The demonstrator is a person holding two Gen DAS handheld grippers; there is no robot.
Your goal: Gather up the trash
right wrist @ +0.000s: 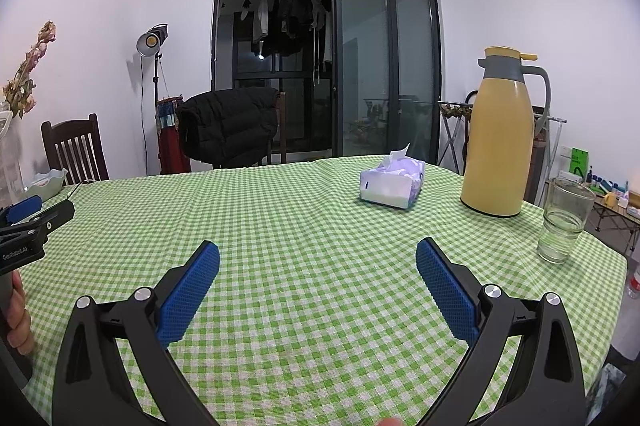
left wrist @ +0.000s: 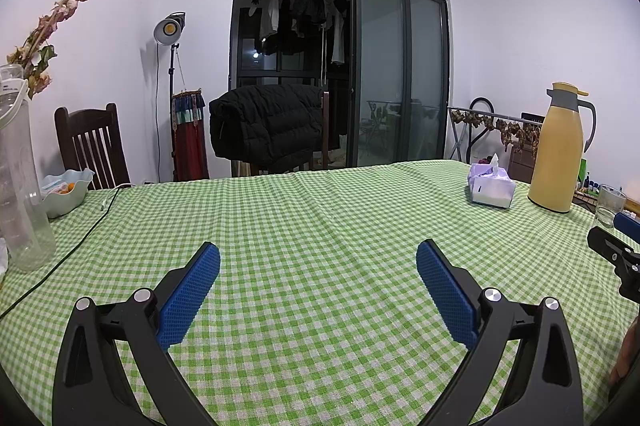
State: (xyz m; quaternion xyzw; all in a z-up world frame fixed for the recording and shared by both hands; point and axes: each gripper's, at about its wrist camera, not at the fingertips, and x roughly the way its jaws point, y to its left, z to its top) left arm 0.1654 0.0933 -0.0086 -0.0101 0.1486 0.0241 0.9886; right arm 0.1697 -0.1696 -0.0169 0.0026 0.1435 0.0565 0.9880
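Both tongs are held spread wide above the counter, which is covered by a green-and-white checked cloth. Nothing is gripped by the left tongs; bare cloth lies between their blue pads. The right tongs are likewise released and empty, and they are seen again at the right edge of the left wrist view. The left tongs can be made out at the left edge of the right wrist view, with a hand around the grip.

No loose trash can be made out on the cloth in either view. A broad open stretch of cloth is left in the middle and ahead of both tongs, up to the far edge of the counter.

The edges are occupied. Toward the far right a tissue pack is set, with a yellow thermos jug just beside it and a drinking glass near the right edge. At the left edge a clear plastic bottle stands upright, with a pale green bowl behind it and a thin cable trailed across the cloth.

Beyond the far edge, a wooden chair and a second chair draped with a black jacket are placed close to the counter.
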